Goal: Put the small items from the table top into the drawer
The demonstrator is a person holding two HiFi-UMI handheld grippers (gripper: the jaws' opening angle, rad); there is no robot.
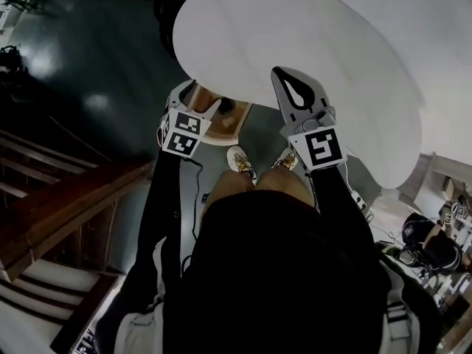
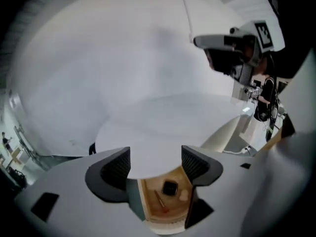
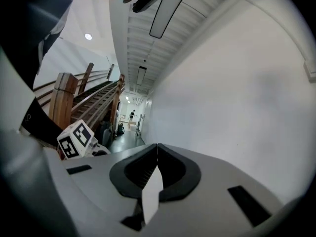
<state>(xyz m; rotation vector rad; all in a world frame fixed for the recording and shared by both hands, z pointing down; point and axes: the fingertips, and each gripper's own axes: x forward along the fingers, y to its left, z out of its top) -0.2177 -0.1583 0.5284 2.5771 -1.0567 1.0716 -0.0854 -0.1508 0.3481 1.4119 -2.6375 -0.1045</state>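
Observation:
A wooden drawer (image 1: pixel 230 124) stands pulled out under the near edge of the round white table (image 1: pixel 332 35). My left gripper (image 1: pixel 200 100) hovers over it, open and holding nothing. In the left gripper view the drawer (image 2: pixel 144 204) shows between the jaws of the left gripper (image 2: pixel 155 164), holding a small black item (image 2: pixel 169 187), a thin brown stick (image 2: pixel 160 200) and a pale round piece (image 2: pixel 183 195). My right gripper (image 1: pixel 281 74) is over the table's near edge, shut, with nothing visibly held. The right gripper (image 3: pixel 157 146) faces a white wall and a corridor.
A wooden staircase (image 1: pixel 59 220) runs along the left over a dark glossy floor (image 1: pixel 96 72). The person's shoes (image 1: pixel 240 161) stand just below the drawer. Bags and cables (image 1: pixel 431 245) lie at the right. The table top (image 2: pixel 163 127) shows no items on it.

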